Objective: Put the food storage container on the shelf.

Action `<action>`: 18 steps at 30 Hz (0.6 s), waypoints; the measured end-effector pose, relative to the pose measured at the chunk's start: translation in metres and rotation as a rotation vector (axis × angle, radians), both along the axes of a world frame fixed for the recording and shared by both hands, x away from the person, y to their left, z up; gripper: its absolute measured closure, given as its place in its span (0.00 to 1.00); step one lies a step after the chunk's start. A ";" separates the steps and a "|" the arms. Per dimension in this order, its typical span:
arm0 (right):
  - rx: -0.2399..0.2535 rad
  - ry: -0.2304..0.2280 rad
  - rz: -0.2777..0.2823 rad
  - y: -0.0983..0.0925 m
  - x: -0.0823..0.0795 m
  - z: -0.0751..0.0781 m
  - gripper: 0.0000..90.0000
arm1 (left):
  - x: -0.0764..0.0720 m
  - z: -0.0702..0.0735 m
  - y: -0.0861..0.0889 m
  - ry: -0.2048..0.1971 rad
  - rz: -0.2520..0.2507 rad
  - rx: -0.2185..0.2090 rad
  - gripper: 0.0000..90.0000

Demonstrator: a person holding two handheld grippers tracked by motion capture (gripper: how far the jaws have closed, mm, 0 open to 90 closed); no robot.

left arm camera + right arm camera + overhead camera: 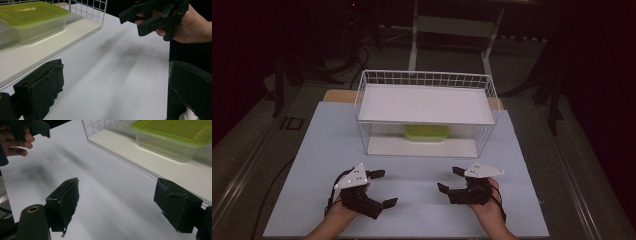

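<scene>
White table (412, 210) with a wire rack (426, 112) at the back, a green-lidded container (427, 133) on its lower shelf. 2 hands up front, left gripper (381, 188) and right gripper (450, 179) both spread wide.

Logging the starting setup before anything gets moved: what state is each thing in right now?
Container: green lid on, upright on the lower shelf of the rack, untouched.
Wire rack: upright on the table, front side open, top shelf bare.
Left gripper: open, holding nothing, over the table.
Right gripper: open, holding nothing, over the table.
Table: white top, rack standing at its far end.
</scene>
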State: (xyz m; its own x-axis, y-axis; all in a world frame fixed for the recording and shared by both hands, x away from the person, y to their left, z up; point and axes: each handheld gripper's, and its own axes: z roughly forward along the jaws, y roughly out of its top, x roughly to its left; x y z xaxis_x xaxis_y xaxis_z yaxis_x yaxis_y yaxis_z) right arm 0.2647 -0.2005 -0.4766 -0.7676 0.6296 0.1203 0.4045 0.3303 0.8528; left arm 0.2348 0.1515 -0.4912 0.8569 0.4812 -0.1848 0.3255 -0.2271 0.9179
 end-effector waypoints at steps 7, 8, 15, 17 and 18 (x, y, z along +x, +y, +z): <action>-0.067 -0.002 0.010 -0.002 0.003 -0.017 0.22 | 0.001 -0.009 0.001 0.016 0.011 0.006 0.01; -0.074 0.008 0.012 -0.002 0.004 -0.019 0.22 | 0.001 -0.010 0.001 0.016 0.010 0.008 0.01; -0.084 0.031 0.021 -0.001 0.009 -0.026 0.22 | 0.004 -0.017 0.003 0.018 0.021 0.023 0.01; -0.089 0.027 0.022 -0.002 0.011 -0.025 0.22 | 0.005 -0.021 0.004 0.030 0.034 0.014 0.01; -0.075 0.023 0.023 -0.004 0.012 -0.023 0.21 | 0.006 -0.022 0.003 0.025 0.039 0.023 0.01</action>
State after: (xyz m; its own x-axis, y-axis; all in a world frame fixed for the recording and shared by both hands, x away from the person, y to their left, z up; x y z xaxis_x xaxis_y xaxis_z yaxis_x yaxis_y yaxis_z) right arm 0.2770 -0.2044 -0.4999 -0.7794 0.6198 0.0915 0.4157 0.4023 0.8157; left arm 0.2410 0.1544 -0.5133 0.8325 0.5190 -0.1942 0.3572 -0.2347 0.9040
